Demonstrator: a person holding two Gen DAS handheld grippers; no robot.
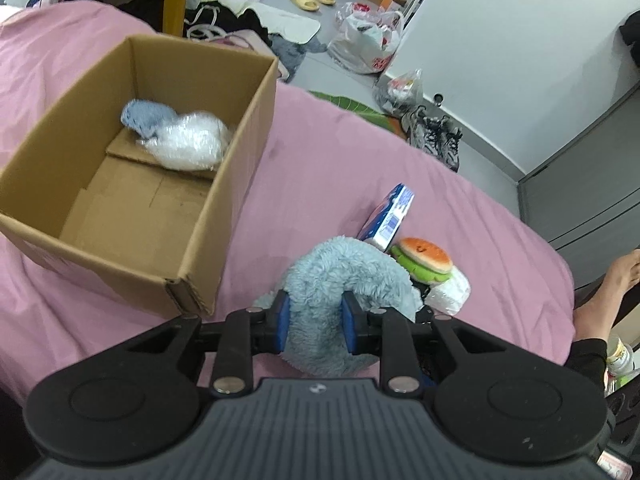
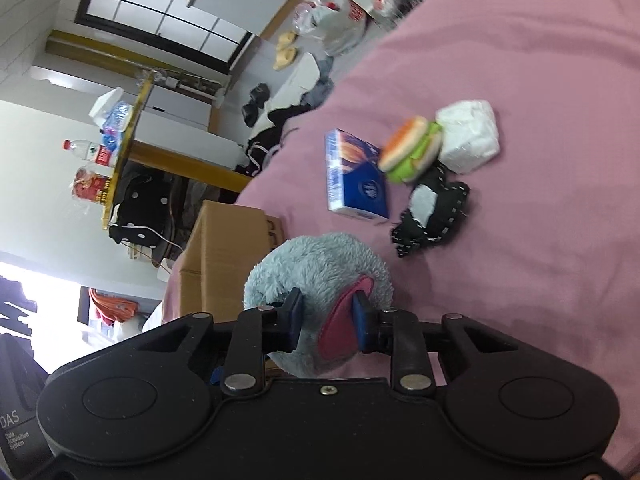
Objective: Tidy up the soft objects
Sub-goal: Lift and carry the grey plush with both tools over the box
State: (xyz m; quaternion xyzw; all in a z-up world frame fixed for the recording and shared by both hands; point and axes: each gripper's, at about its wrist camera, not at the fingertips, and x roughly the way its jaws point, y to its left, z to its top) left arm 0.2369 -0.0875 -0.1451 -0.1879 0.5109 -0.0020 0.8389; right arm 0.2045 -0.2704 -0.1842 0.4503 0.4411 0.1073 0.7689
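pink bedsheet (image 1: pixel 460 200) spreads under an open corrugated cardboard box (image 1: pixel 224 216). both my left claw (image 1: pixel 315 320) and right claw (image 2: pixel 327 320) pinch the shaggy blue plush (image 1: pixel 344 276) just beside the box, near a burger toy (image 1: pixel 424 260).

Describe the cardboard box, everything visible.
The cardboard box is plain brown corrugated card, open at the top, with no top flaps showing. It sits on the pink bedspread, to the left of the left gripper. Inside, at its far end, lie a blue fuzzy cloth and a white bubble-wrap bundle, touching each other; the near floor is bare, showing folded bottom flaps.
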